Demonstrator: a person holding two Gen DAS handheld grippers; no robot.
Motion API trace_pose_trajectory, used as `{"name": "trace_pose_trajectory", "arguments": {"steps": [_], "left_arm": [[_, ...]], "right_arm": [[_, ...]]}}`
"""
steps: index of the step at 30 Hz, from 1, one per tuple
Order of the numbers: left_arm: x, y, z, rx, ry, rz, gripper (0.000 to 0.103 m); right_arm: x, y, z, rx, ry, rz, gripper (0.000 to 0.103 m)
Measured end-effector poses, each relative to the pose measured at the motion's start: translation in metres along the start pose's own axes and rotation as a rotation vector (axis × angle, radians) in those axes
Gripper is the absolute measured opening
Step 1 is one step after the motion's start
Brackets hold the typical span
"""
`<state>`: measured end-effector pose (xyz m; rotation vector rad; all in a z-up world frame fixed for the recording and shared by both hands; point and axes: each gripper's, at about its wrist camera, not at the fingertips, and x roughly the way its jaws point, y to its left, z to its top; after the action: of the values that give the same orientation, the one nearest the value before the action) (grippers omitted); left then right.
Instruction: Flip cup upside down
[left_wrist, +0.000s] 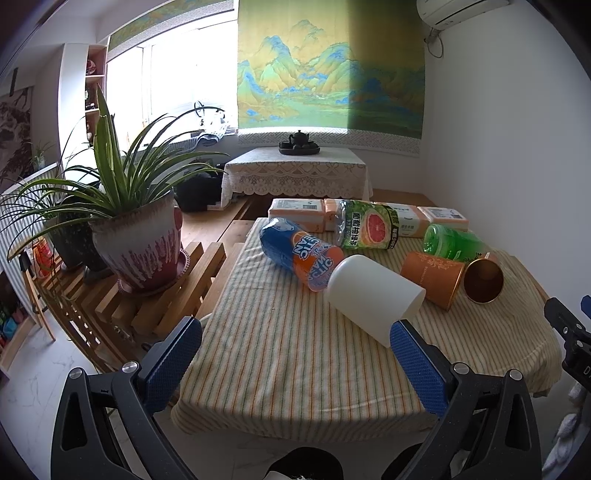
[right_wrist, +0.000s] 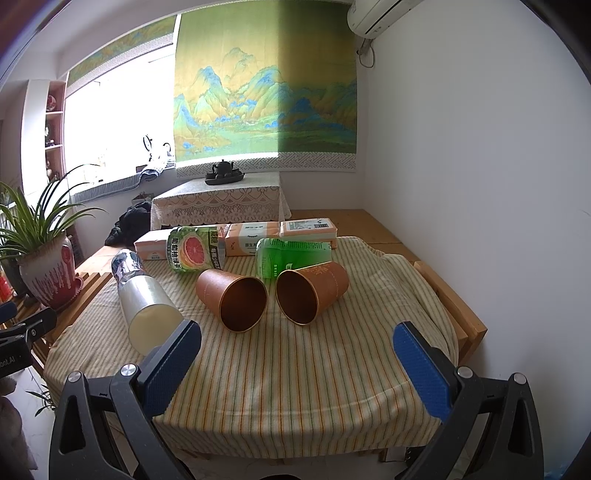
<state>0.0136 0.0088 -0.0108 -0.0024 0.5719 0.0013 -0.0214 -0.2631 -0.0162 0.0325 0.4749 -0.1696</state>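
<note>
Three cups lie on their sides on the striped tablecloth (right_wrist: 295, 369). A white cup (left_wrist: 373, 297) lies nearest, its mouth toward me; it also shows in the right wrist view (right_wrist: 149, 308). Two orange cups (right_wrist: 232, 299) (right_wrist: 314, 290) lie beside each other, mouths toward the right camera; in the left wrist view they sit further right (left_wrist: 432, 277) (left_wrist: 484, 280). My left gripper (left_wrist: 295, 354) is open and empty, its right pad just before the white cup. My right gripper (right_wrist: 297, 354) is open and empty, short of the orange cups.
A blue-orange bottle (left_wrist: 295, 254), a grapefruit-label bottle (right_wrist: 194, 253) and a green bottle (right_wrist: 291, 254) lie behind the cups. Tissue packs (right_wrist: 308, 227) line the table's far edge. A potted plant (left_wrist: 136, 236) stands on a slatted wooden stand at the left. A white wall is at the right.
</note>
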Motion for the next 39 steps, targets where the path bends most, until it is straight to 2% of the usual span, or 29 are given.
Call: {"name": "trace_pose_trajectory", "arguments": {"steps": [16,23,32,34,39], "left_arm": [[0.009,-0.002,0.001,0.01,0.011,-0.011,0.103],[0.018,-0.004,0.004,0.017,0.025,-0.019,0.103],[0.038,-0.003,0.014,0.027,0.042,-0.013,0.103],[0.042,-0.002,0.017,0.029,0.042,-0.009,0.103],[0.055,-0.004,0.028,0.042,0.049,-0.014,0.103]], "right_arm": [[0.012,-0.003,0.003,-0.014,0.019,0.01,0.102],[0.027,-0.011,0.013,-0.022,0.047,0.065,0.102],[0.07,-0.034,0.051,-0.086,0.105,0.164,0.102],[0.083,-0.039,0.062,-0.113,0.118,0.162,0.097],[0.122,-0.041,0.091,-0.243,0.18,0.199,0.092]]}}
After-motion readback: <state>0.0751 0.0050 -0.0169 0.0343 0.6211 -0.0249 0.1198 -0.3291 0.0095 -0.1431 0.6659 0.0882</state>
